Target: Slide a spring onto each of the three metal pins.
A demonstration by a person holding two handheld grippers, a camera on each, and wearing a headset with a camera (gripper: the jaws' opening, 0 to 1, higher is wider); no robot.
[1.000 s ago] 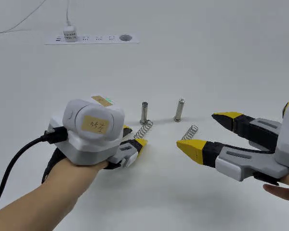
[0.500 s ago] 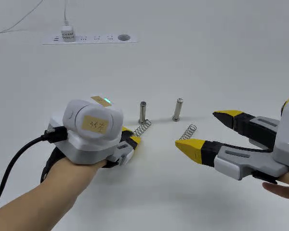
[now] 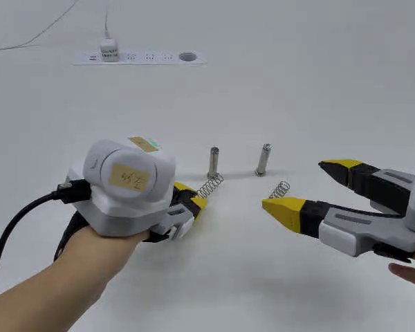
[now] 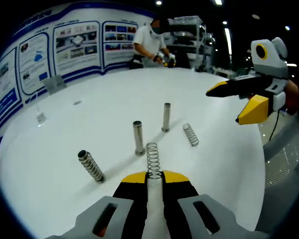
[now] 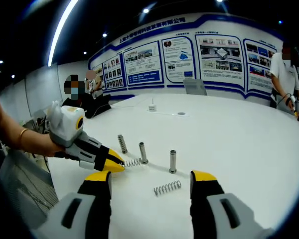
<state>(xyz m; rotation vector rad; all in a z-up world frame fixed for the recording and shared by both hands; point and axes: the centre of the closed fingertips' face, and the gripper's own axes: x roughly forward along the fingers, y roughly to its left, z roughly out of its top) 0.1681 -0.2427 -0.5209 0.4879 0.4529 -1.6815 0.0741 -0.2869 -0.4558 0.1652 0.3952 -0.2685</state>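
White tabletop [image 3: 297,90] holds a near bare pin [image 4: 138,138], a far bare pin [image 4: 166,117], a spring-sleeved pin [image 4: 91,166] and a loose spring [image 3: 279,189]. Left gripper [image 4: 154,175] pinches a spring [image 4: 153,158] just beside the near bare pin; right gripper [image 3: 317,185] is spread wide. Tan label [image 3: 130,178] scrawl and wall posters [image 5: 184,52] are unreadable.

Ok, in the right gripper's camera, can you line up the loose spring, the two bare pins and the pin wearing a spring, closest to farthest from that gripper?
1. Loose spring, just ahead of the right gripper's open fingers.
2. Bare pin, behind it.
3. Other bare pin, further left.
4. Pin wearing a spring, farthest left.
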